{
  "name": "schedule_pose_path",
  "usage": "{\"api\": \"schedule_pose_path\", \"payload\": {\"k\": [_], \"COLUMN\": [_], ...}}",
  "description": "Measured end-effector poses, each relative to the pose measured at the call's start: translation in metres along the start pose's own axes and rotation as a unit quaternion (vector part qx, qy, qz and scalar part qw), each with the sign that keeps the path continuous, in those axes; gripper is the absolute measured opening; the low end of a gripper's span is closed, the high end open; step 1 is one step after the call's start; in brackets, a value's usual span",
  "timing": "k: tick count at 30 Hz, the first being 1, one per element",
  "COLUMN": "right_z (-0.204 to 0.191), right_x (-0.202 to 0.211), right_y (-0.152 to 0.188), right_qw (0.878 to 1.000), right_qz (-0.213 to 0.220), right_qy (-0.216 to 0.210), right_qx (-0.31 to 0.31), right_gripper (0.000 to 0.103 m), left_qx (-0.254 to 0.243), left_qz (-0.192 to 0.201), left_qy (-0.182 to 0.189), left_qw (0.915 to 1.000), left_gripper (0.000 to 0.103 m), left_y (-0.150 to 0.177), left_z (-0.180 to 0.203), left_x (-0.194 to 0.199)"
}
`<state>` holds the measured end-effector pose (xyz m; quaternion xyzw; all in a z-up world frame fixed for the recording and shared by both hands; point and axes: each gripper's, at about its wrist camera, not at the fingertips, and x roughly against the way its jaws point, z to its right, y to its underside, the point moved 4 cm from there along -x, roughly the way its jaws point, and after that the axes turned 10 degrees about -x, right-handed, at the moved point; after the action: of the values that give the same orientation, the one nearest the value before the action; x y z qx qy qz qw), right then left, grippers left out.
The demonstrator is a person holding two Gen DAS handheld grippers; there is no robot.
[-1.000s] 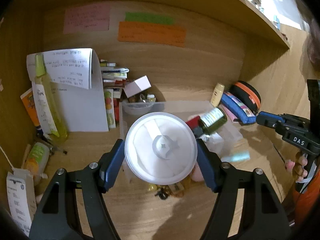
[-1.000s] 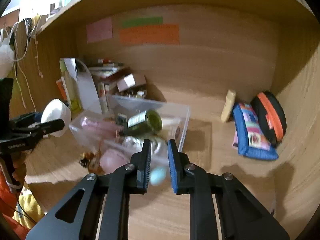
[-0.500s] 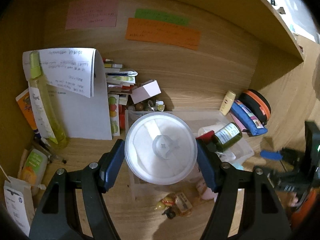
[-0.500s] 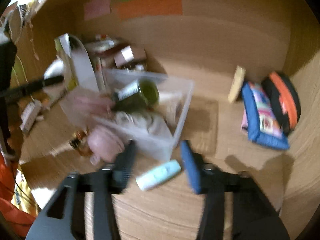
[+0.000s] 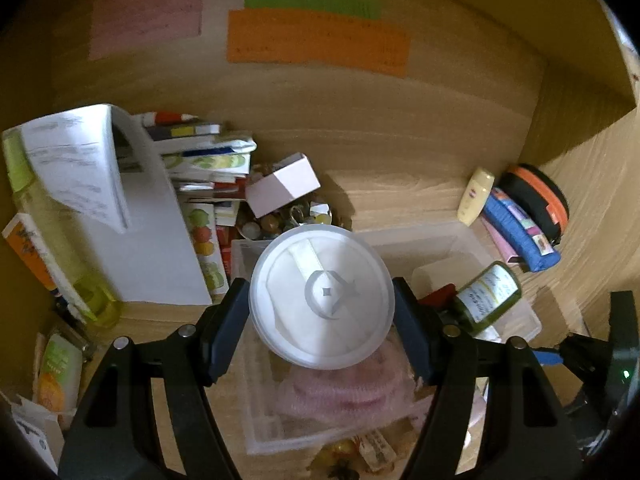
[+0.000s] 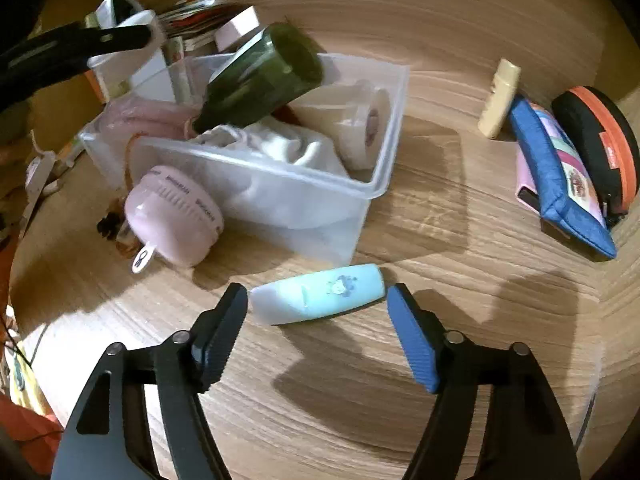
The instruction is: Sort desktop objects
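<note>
Meanwhile the left gripper (image 5: pixel 322 308) clamps a round white lid (image 5: pixel 322 300) above the clear bin (image 6: pixel 384 128), ready to drop it in. Beside it the right gripper (image 6: pixel 316 312) has just spread wide, straddling a pale blue tube (image 6: pixel 320 294) lying on the desk (image 6: pixel 440 220).

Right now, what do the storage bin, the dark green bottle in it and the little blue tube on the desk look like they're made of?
Storage bin: translucent frosted plastic; the contents show hazily through its walls.
Dark green bottle: probably glass, possibly hard plastic; glossy and see-through dark, with a paper-like label in the left wrist view.
Blue tube: likely soft plastic, smooth and slightly shiny, with a small print.
</note>
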<state>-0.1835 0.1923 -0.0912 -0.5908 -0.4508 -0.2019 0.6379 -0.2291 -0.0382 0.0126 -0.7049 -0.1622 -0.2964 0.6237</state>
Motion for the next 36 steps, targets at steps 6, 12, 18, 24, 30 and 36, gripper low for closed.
{"api": "schedule_pose_path", "payload": {"k": [6,12,18,24,30,36], "right_z": [-0.007,0.003,0.005,0.011,0.009,-0.009], "right_x": [-0.008,-0.012,-0.006,0.022,0.051,0.069], "right_y": [0.003,0.000,0.003,0.009,-0.015,-0.047], "right_qw": [0.999,1.000,0.999,0.999,0.996,0.991], "right_qz": [-0.011,-0.006,0.008,0.037,0.083,0.127], "right_qy": [0.013,0.016,0.019,0.029,0.028,0.027], "right_qx": [0.028,0.020,0.025,0.023,0.004,0.018], "right_gripper": [0.071,0.070,0.070,0.070,0.070,0.070], "left_qx": [-0.004,0.001,-0.001,-0.010,-0.016,-0.015], "left_qz": [-0.027,-0.061,-0.081,-0.084,-0.059,-0.025], "left_qy": [0.008,0.028,0.033,0.036,0.040,0.033], "left_qw": [0.9996,0.9978,0.9962,0.9958,0.9973,0.9990], "left_gripper": [0.069,0.069,0.069,0.069,0.070,0.072], "left_y": [0.000,0.007,0.015,0.015,0.006,0.001], "left_z": [0.005,0.007,0.008,0.007,0.008,0.003], "left_x": [-0.025,-0.044,-0.050,-0.045,-0.028,-0.001]}}
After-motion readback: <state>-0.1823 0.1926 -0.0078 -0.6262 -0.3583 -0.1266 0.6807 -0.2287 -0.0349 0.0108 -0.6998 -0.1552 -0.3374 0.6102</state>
